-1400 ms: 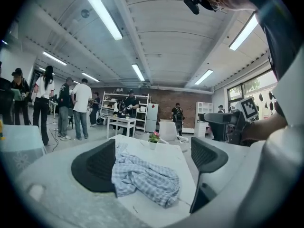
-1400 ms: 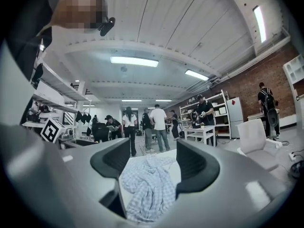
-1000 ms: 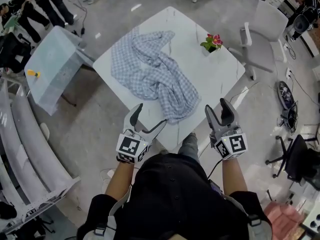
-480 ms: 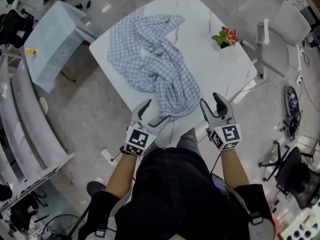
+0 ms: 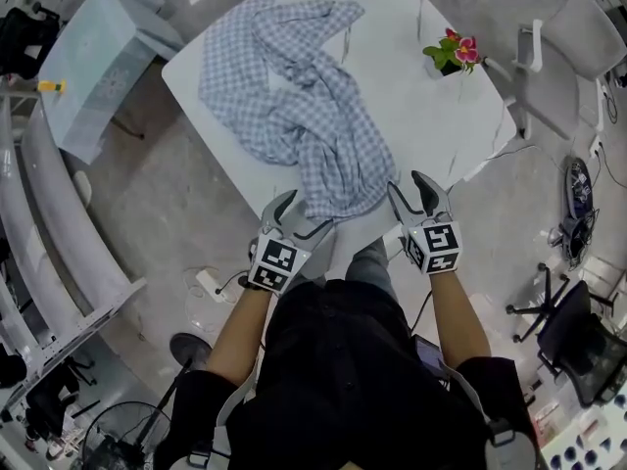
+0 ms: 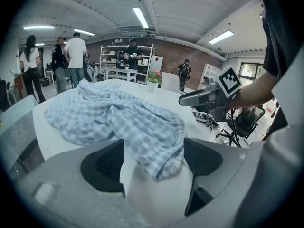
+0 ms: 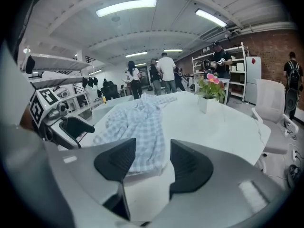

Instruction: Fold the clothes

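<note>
A blue-and-white checked garment (image 5: 304, 116) lies crumpled on the white table (image 5: 421, 116), its near end at the table's front corner. My left gripper (image 5: 299, 215) is open just short of that near end; in the left gripper view (image 6: 152, 158) the hem of the garment (image 6: 118, 122) lies ahead between the jaws, untouched. My right gripper (image 5: 409, 186) is open at the table edge to the right of the cloth, and its own view (image 7: 153, 163) shows the garment (image 7: 137, 122) ahead. Both pairs of jaws have just been closing a little, with nothing gripped.
A small pot of pink flowers (image 5: 453, 55) stands near the table's far right corner. A white chair (image 5: 578, 37) is beyond it. A pale side table (image 5: 98, 57) stands to the left. Several people (image 6: 71, 56) stand in the background. An office chair (image 5: 578, 321) sits at right.
Both grippers have come down and forward to the table's near corner, close to the garment's end. The head camera has tilted, so the table sits higher in the picture.
</note>
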The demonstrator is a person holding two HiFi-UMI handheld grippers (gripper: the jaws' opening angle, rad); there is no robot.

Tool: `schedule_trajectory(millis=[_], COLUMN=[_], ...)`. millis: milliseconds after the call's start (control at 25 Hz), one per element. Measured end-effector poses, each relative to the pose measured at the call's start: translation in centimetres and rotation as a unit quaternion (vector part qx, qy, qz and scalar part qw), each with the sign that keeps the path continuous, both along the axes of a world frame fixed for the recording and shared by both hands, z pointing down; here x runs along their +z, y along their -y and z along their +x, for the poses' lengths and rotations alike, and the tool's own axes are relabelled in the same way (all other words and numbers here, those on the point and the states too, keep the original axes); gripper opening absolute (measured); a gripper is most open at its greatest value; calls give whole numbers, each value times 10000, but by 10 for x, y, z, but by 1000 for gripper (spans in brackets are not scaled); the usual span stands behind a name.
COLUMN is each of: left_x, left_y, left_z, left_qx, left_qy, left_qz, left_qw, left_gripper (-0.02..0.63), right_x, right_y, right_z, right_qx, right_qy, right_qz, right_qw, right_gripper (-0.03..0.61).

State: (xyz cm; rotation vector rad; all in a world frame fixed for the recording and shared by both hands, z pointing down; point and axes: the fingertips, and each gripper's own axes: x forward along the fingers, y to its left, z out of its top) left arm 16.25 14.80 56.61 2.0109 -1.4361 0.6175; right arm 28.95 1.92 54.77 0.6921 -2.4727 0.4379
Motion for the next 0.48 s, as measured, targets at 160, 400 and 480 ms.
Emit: schedule_trajectory(millis=[160, 400, 480], left_x=[17, 34, 40], left_y=[-3, -9, -13], left_z=[5, 13, 19], left_qx=[88, 247, 374], left_qy=[-67, -88, -137], left_qz=[-241, -544, -674], left_qw=[9996, 9982, 9969], left_gripper=[402, 402, 400], right_x=[23, 40, 45], right_y=[-1, -5, -5], right_z=[-2, -3, -3], right_qx=[-155, -275, -325], right_qy=[-231, -475, -594], right_qz=[-172, -376, -434], right_qw=[9995, 9978, 9968], right_gripper=[226, 227, 227])
